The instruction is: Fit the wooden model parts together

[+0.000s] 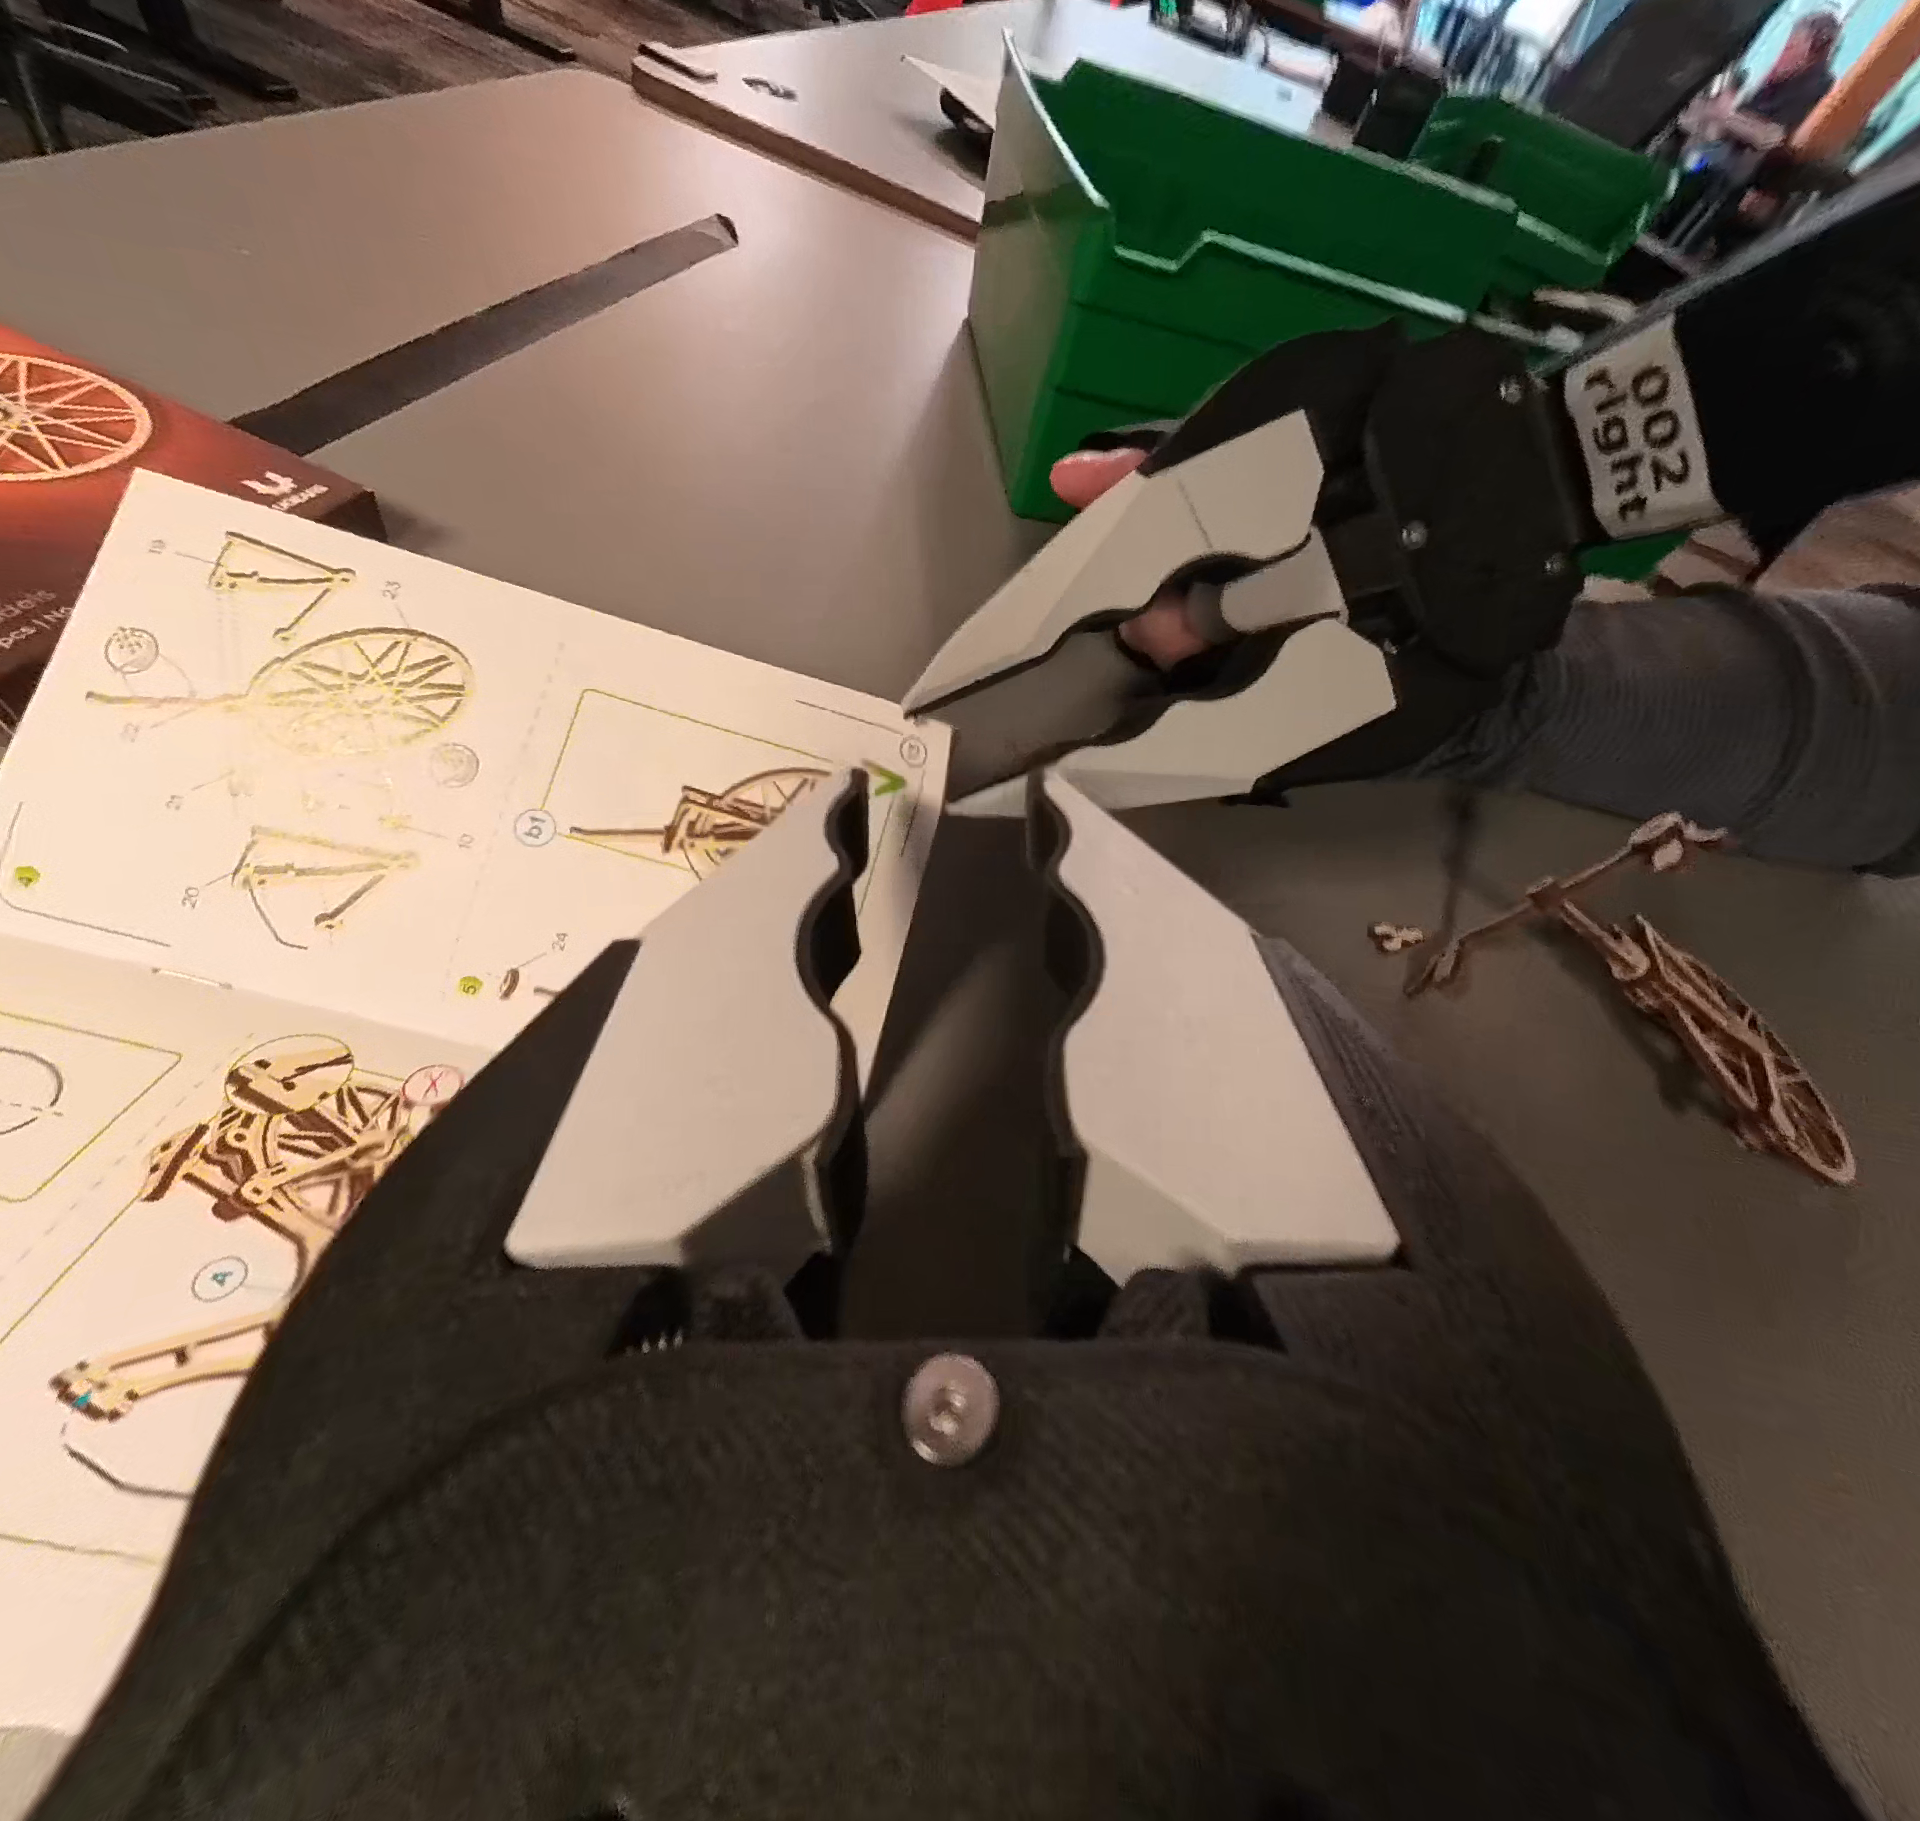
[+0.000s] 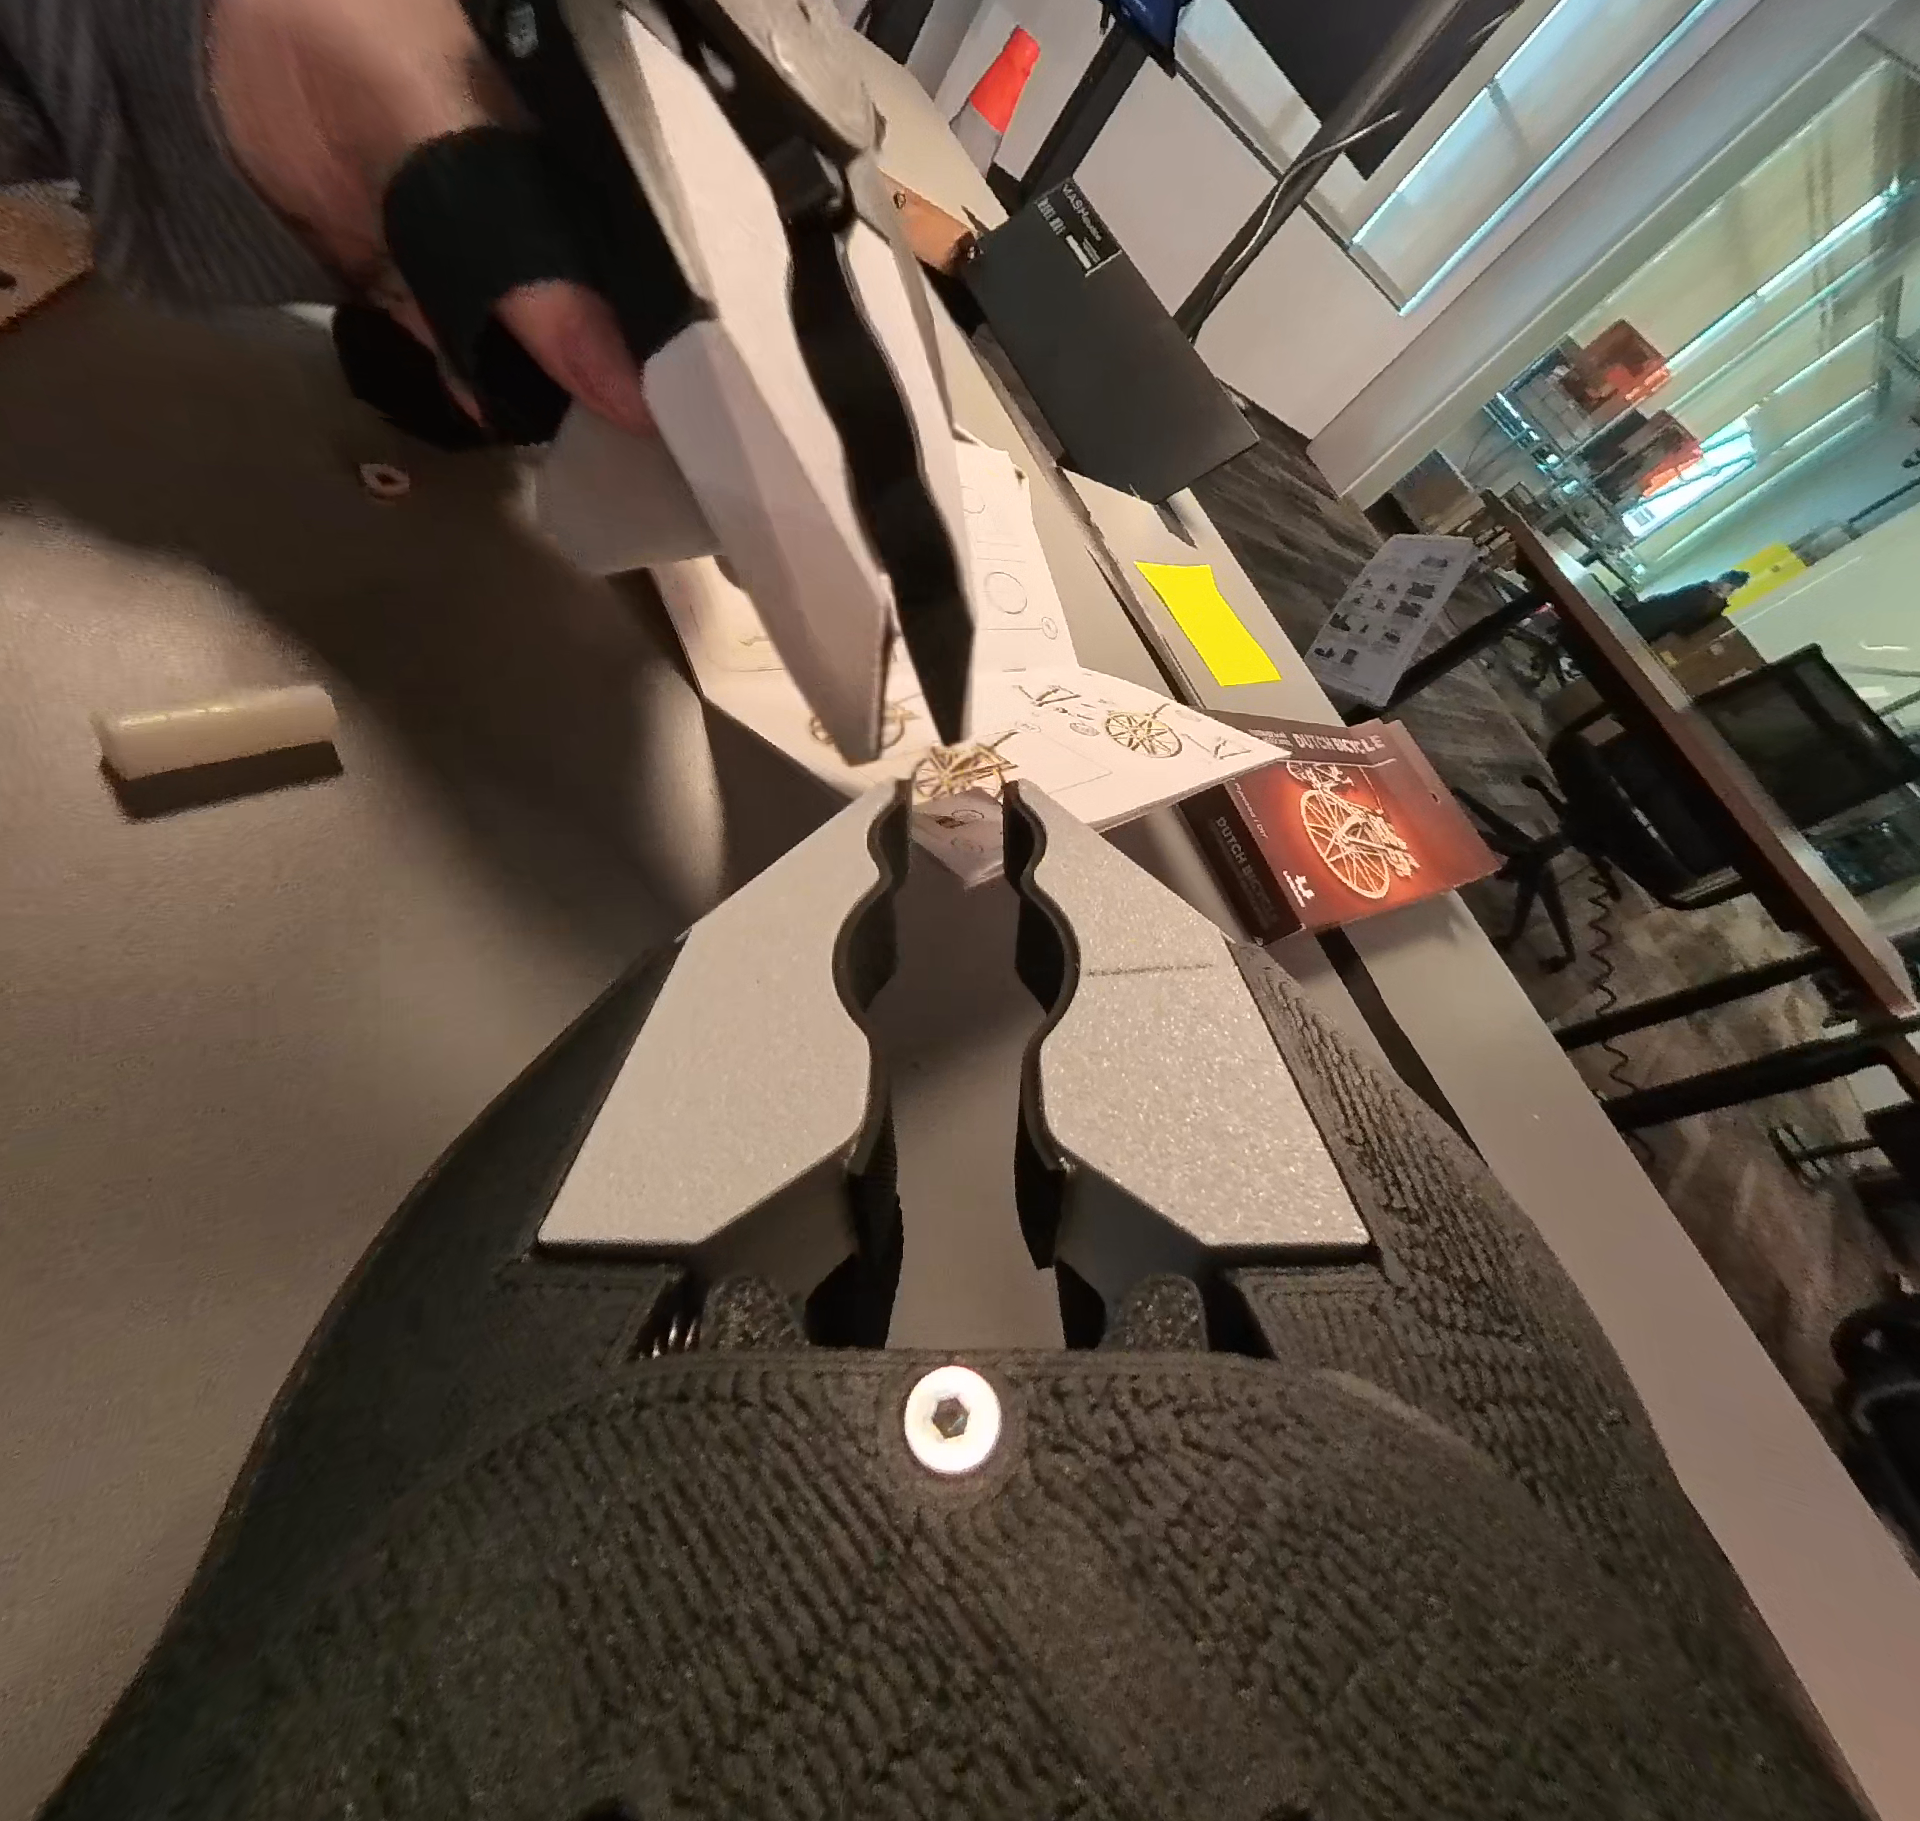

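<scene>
Grey table (image 1: 582,400); green bin (image 1: 1226,254), contents hidden; both jaws parted, empty.

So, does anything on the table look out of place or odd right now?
The half-built wooden bicycle model lies tipped on its side, right of both claws. Neither the left claw nor the right claw holds a part; their tips meet over the instruction sheet.
</scene>
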`<state>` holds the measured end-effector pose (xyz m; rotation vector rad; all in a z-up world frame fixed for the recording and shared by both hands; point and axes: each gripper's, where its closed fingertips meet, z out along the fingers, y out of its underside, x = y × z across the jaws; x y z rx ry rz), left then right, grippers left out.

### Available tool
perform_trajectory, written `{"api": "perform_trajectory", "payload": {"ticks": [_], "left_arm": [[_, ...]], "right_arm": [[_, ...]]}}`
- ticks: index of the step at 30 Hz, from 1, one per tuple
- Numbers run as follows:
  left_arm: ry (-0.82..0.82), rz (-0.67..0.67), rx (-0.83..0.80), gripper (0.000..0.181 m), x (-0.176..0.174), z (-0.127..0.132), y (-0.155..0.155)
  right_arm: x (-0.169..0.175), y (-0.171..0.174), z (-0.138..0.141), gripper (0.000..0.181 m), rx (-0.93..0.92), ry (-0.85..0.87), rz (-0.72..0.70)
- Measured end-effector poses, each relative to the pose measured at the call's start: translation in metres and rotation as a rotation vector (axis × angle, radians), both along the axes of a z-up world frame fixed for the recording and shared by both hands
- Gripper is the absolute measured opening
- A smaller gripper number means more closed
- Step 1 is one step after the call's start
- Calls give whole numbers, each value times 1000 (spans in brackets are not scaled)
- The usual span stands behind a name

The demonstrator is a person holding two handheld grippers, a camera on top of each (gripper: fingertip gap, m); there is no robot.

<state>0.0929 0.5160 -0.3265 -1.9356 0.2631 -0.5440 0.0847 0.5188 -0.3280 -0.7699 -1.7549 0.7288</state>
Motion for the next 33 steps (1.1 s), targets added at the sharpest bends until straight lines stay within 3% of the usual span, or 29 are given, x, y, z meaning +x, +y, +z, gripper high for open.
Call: {"api": "perform_trajectory", "payload": {"ticks": [5, 10, 17, 20, 23, 24, 32, 33], "left_arm": [[195, -34, 14, 35, 2, -10, -7], [52, -6, 78, 34, 6, 15, 0], [45, 104, -75, 30, 0, 0, 13], [39, 132, -161, 23, -1, -13, 16], [30, 139, -197, 0, 0, -19, 18], [44, 151, -204, 0, -2, -22, 18], [155, 200, -46, 0, -19, -2, 11], [181, 189, -24, 14, -18, 0, 11]], "right_arm": [[0, 0, -1, 16, 4, -5, 0], [0, -1, -3, 16, 17, -13, 1], [-1, -1, -5, 16, 31, -19, 1], [-1, -1, -6, 16, 37, -26, 0], [-1, -2, -6, 17, 41, -26, 1], [-1, -1, -6, 19, 41, -24, -2], [5, 32, 17, 24, -81, 87, -161], [6, 38, 20, 24, -94, 102, -188]]}}
